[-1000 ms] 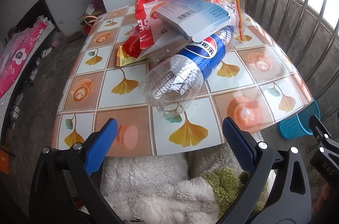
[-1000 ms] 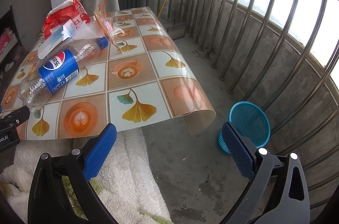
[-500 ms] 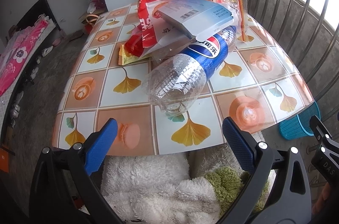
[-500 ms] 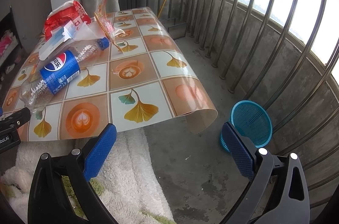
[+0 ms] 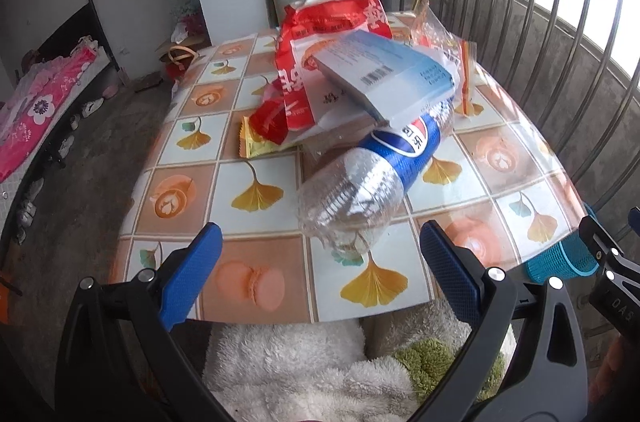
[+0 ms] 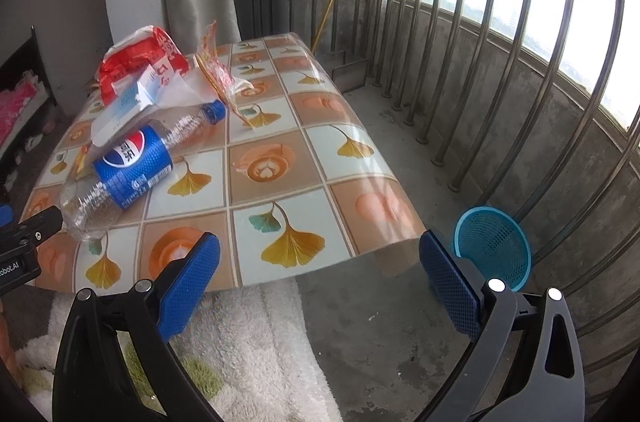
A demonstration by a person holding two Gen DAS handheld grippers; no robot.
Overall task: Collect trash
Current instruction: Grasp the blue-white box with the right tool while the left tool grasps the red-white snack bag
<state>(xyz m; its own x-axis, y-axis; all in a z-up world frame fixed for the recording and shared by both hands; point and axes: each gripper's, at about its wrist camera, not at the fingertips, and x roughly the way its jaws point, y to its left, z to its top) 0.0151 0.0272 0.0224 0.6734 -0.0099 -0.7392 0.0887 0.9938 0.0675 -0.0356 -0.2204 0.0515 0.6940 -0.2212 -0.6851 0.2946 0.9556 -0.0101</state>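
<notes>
A pile of trash lies on the patterned table (image 5: 256, 282) (image 6: 304, 166). An empty Pepsi bottle (image 5: 372, 178) (image 6: 128, 170) lies on its side nearest me. A white and blue box (image 5: 384, 78) (image 6: 124, 106) rests on it, with a red and white bag (image 5: 320, 22) (image 6: 140, 58) behind and a clear wrapper (image 5: 452, 54) (image 6: 218, 78) to the right. A yellow wrapper (image 5: 256, 142) peeks out on the left. My left gripper (image 5: 320, 262) stands open just short of the bottle's base. My right gripper (image 6: 320, 270) hangs open over the table's near right corner.
A blue mesh basket (image 6: 492, 246) (image 5: 560, 262) stands on the concrete floor right of the table, by the metal railing (image 6: 500, 62). A fluffy white and green rug (image 5: 320, 374) (image 6: 240, 342) lies under the table's front edge. A bed with pink bedding (image 5: 36, 110) is at far left.
Both grippers have edged forward toward the table; the bottle and pile sit closer and larger in the left wrist view. Nothing on the table has moved.
</notes>
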